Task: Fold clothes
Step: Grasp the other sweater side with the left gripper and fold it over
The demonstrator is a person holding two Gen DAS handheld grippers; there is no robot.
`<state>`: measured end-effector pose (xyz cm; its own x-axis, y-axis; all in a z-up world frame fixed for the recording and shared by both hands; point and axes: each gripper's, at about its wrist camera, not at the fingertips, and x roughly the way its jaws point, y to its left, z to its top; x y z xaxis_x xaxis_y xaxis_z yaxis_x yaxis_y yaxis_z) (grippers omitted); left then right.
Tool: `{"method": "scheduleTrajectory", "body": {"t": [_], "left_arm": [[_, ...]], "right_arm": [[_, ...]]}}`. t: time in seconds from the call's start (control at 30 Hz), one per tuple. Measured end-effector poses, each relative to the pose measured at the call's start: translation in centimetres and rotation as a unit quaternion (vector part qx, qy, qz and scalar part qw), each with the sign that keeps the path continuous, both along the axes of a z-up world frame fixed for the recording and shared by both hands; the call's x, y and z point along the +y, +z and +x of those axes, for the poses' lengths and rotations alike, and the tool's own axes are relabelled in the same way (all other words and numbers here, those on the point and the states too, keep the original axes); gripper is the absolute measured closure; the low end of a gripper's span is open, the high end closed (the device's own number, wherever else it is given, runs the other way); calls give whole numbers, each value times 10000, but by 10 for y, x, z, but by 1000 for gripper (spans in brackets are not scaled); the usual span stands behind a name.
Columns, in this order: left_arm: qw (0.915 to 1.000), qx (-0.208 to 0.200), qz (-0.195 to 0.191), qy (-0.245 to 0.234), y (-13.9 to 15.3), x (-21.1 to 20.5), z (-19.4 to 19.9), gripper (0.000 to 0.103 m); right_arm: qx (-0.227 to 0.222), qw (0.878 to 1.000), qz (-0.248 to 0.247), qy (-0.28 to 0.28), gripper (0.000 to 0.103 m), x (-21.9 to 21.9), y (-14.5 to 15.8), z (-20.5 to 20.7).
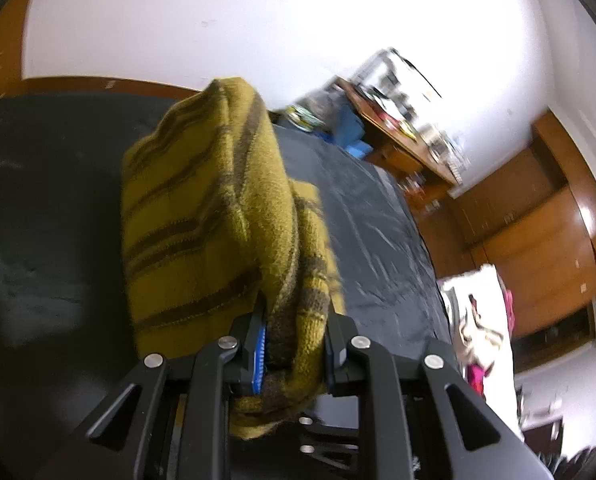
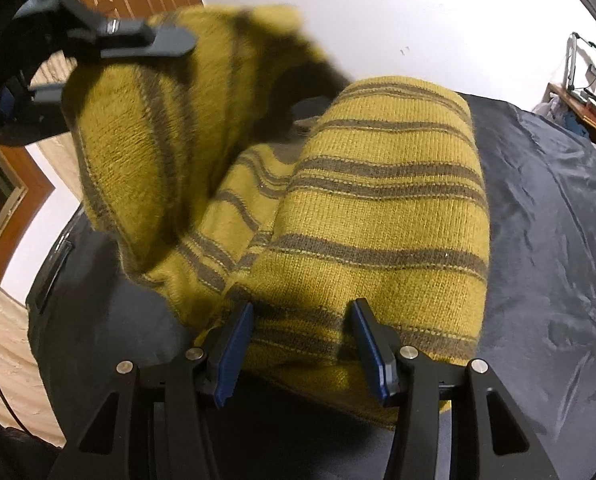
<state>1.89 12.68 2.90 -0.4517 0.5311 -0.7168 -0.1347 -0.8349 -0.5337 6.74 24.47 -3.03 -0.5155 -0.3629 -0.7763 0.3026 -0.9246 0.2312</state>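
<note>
Around you stands a plain white wall [image 1: 218, 12] and glossy wooden wardrobe doors [image 1: 537, 240]. A cluttered wooden desk [image 1: 397, 128] sits beyond the bed's dark grey sheet [image 2: 545, 208], with beige curtains [image 2: 2, 340] on the left.

Mustard knit sweater [image 2: 377, 216] with brown stripes, partly folded on dark bedcover, one side lifted.

We are looking at the sweater [image 2: 377, 216] lying on the sheet [image 2: 557, 240] that is covering the bed. The right gripper [image 2: 303, 344] is sitting at the sweater's near edge, one finger on each side of a fold. The left gripper [image 1: 294, 344] is hanging above, to the left, lifting another part of the sweater off the sheet. A cluttered table [image 1: 401, 136] is standing behind the bed, to the right.
</note>
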Motion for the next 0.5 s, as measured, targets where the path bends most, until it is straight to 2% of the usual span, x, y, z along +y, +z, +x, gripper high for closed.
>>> {"method": "scheduleTrajectory", "body": {"t": [0.13, 0.3, 0.5], "left_arm": [[9988, -85, -96, -465, -6, 36, -3, 80], [9958, -248, -134, -876, -17, 66, -6, 79], [9917, -524, -84, -1169, -34, 81, -11, 79]], "right_arm": [[-9, 9998, -184, 38, 50, 3, 0, 0], [-82, 9976, -692, 6, 50, 15, -2, -2], [-132, 9949, -998, 49, 50, 18, -4, -5]]}}
